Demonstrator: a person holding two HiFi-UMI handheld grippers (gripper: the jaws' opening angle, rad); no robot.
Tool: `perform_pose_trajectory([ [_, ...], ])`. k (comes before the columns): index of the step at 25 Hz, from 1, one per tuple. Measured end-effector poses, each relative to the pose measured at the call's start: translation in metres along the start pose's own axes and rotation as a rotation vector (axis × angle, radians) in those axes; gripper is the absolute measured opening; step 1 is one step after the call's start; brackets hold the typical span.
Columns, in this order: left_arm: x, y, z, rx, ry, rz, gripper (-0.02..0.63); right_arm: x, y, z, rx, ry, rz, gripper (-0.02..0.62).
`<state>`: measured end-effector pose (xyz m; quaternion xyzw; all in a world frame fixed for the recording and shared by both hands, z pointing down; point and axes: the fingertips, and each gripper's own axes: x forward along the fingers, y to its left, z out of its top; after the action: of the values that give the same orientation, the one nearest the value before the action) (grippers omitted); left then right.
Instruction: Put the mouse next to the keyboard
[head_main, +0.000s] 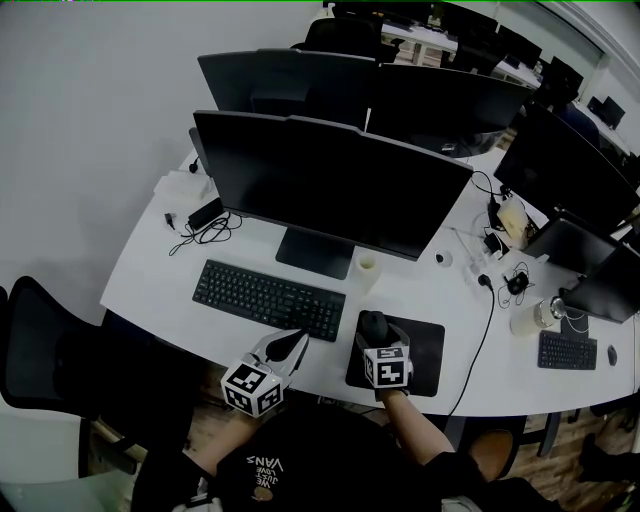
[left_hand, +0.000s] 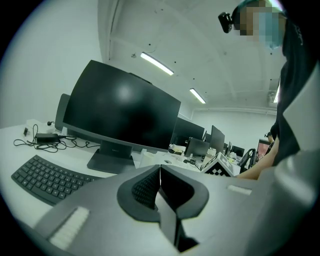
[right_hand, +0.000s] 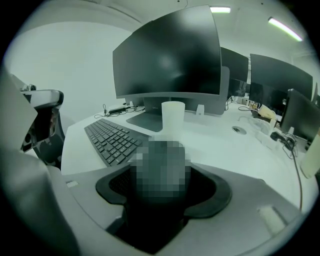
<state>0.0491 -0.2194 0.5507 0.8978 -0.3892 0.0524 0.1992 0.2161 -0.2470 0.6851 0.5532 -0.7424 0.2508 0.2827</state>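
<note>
The mouse (head_main: 373, 322) is a small, dark, rounded thing with a smooth humped back, and no finer detail on it can be made out. It sits between the jaws of the right hand-held gripper (right_hand: 159, 184), which are closed against its two sides. In the head view it lies over the far left corner of a black mouse pad (head_main: 427, 345) on the white bench (head_main: 150, 270). Whether it rests on the pad or is lifted off it cannot be told.

The black keyboard (head_main: 268, 298) lies at about 9 o'clock from the mouse, with a strip of bare bench between its right end and the pad. A pale cup (head_main: 367, 268) stands at 12 o'clock from the mouse, just in front of the large dark monitor (head_main: 330, 185), whose foot is at 11 o'clock. The left hand-held gripper (head_main: 293, 345) hovers at 8 o'clock from the mouse, by the near right corner of the keyboard, its jaws pressed together with nothing between them. A black cable (head_main: 482, 335) runs down the bench at 3 o'clock, beyond the pad.

The mouse's long axis runs roughly from 12 to 6 o'clock, in line with the jaws. Which end is its front cannot be told.
</note>
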Motion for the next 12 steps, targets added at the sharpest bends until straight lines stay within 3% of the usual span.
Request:
perform_pose_trajectory([
  [12, 0.003, 0.0, -0.006, -0.008, 0.013, -0.003, 0.003, 0.02, -0.002, -0.011, 0.012, 0.053, -0.007, 0.304],
])
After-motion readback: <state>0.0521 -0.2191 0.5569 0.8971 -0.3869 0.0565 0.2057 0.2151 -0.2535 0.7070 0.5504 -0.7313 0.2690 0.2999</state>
